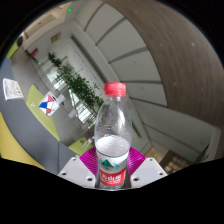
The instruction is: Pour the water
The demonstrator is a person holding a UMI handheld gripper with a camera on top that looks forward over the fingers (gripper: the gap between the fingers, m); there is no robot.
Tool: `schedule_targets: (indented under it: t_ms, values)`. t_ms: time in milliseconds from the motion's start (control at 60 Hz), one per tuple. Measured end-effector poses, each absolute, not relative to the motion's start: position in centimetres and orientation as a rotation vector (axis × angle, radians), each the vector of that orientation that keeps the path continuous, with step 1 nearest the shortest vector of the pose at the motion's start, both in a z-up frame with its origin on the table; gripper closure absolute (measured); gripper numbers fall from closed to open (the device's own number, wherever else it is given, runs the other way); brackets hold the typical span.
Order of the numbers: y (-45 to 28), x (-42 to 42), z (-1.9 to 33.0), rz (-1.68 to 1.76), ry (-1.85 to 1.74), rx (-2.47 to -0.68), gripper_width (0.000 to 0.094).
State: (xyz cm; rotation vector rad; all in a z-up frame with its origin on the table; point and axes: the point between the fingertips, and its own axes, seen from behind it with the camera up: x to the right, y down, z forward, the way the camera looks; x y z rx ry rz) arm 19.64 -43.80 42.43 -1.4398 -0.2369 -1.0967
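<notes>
A clear plastic water bottle (112, 135) with a red cap (115, 88) and a red, white and green label stands upright between my fingers. My gripper (112, 168) is shut on the bottle's lower part, the magenta pads (88, 160) pressing against both of its sides. The bottle is lifted into the air, with nothing under it in view. The bottle's base is hidden below the fingers.
Far below lies a large hall floor (50, 90) with a row of green plants (72, 75) and a red, white and blue floor marking (48, 102). Curved white balconies (150, 70) rise beyond the bottle.
</notes>
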Motion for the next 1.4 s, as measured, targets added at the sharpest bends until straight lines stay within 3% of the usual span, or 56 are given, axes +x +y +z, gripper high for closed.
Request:
schedule_targets:
  t_ms: [150, 300, 450, 467, 567, 767, 917, 1067, 1267, 1400]
  values:
    - [-41.4, 8.5, 45.9, -1.224, -0.447, -1.316, 0.0595]
    - [-38.4, -4.5, 46.0, -1.323, -0.692, -1.161, 0.0595]
    - [-35.0, -17.0, 42.1, -1.396, -0.957, -0.995, 0.0595]
    - [-33.2, -17.1, 40.0, -1.398, -0.982, -0.975, 0.0598]
    - [-32.3, -25.8, 37.5, -1.452, -1.167, -0.849, 0.0597]
    - [-30.1, -37.1, 28.5, -1.495, -1.453, -0.607, 0.0597]
    - [-28.3, -40.6, 23.5, -1.579, -1.601, -0.491, 0.0599]
    - [-27.1, -41.1, 21.7, -1.624, -1.636, -0.469, 0.0596]
    - [-27.9, -41.5, 21.7, -1.554, -1.61, -0.492, 0.0597]
    - [-29.2, -41.8, 24.5, -1.32, -1.441, -0.695, 0.0596]
